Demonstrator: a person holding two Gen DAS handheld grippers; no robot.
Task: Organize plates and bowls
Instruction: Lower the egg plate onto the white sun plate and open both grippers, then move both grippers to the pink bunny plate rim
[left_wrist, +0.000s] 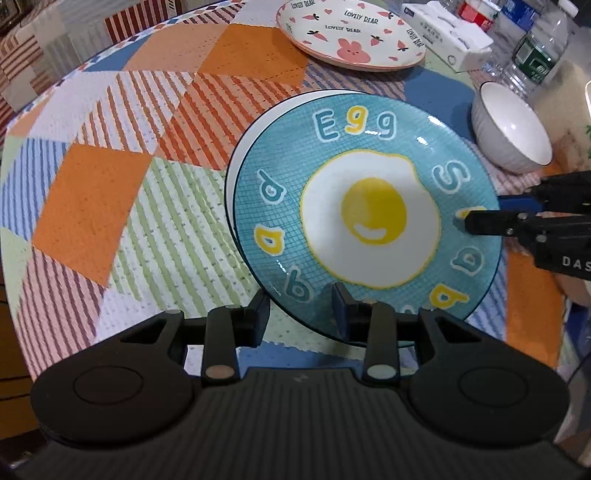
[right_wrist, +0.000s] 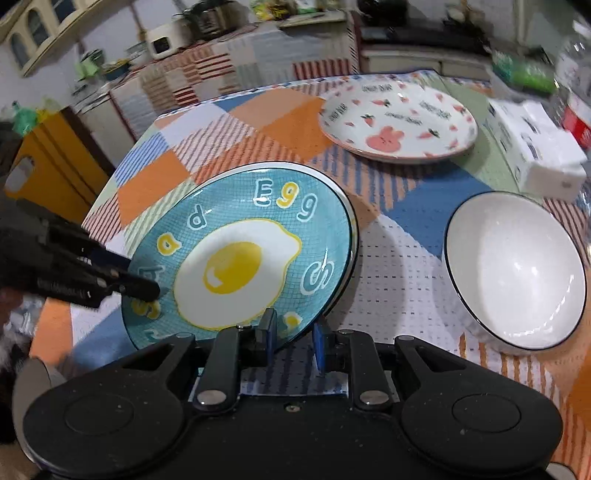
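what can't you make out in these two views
- Table under the egg plate: hidden by the plate, both views.
- Left gripper contact on the rim: left view, the far pad lies behind the plate.
- Bottles: cut by the left view's edge, blurred in the right.
- Bunny plate lettering: blurred, right view.
- Bowl base: hidden by its own wall.

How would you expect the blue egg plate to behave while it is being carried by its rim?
The blue egg plate looks like glazed ceramic: probably rigid, fairly heavy and breakable. Its glossy highlights suggest a slippery rim. With the left claw and right claw on separate edges, it should stay fairly level.
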